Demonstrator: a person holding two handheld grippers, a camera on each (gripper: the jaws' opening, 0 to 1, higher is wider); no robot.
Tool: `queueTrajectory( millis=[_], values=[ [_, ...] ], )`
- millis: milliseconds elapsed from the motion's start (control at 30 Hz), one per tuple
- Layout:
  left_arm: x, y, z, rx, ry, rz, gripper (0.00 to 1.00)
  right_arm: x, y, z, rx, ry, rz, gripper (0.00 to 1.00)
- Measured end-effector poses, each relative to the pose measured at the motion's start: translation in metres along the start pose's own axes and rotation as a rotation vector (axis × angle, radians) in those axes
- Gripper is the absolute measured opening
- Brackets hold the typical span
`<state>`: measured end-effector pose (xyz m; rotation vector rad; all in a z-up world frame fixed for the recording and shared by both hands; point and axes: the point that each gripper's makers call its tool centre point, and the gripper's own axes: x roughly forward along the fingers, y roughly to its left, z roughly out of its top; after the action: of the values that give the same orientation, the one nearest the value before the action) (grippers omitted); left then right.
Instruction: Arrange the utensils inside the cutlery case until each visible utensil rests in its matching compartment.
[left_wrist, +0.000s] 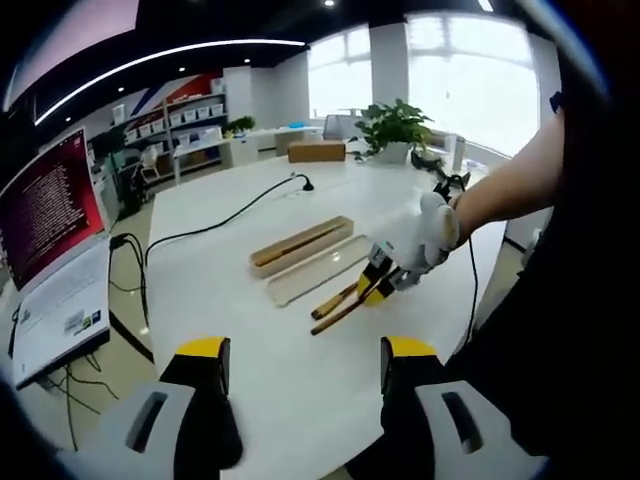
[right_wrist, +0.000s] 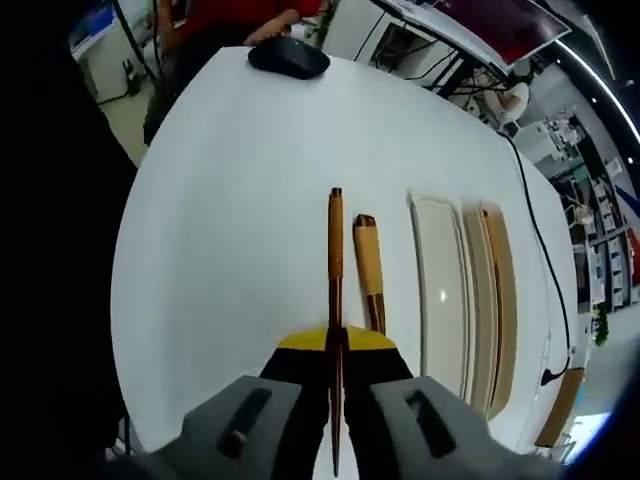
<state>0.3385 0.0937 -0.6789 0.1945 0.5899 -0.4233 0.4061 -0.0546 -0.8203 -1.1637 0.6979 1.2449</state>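
- White counter (right_wrist: 230, 200) – chopstick (right_wrist: 335, 260) clenched between right gripper (right_wrist: 335, 345) fingers, beside the case (right_wrist: 440, 290); left gripper (left_wrist: 300, 375) fingers released.
- Thin stick could be twisted loose – pinched near one end.

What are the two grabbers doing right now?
Left gripper: open, holding nothing.
Right gripper: shut on a wooden chopstick.

Utensils (right_wrist: 352, 270) beside case (right_wrist: 440, 300) on table (right_wrist: 230, 200)
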Motion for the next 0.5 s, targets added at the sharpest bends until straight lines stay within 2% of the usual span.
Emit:
queueTrajectory(
  millis=[233, 400, 500],
  values=[
    [-0.0008, 0.0016, 0.0015, 0.005, 0.005, 0.007, 0.62, 0.0017, 0.0002, 0.003, -0.032, -0.016, 0.029, 0.0],
    [-0.0007, 0.0007, 0.0017, 0.002, 0.004, 0.007, 0.62, 0.001, 0.0008, 0.0022, -0.024, -0.016, 0.055, 0.0],
    [0.0006, -0.0007, -0.0002, 0.016, 0.026, -0.001, 0.62, -0.0012, -0.0001, 0.0008, -0.028, -0.008, 0.065, 0.0]
  ],
)
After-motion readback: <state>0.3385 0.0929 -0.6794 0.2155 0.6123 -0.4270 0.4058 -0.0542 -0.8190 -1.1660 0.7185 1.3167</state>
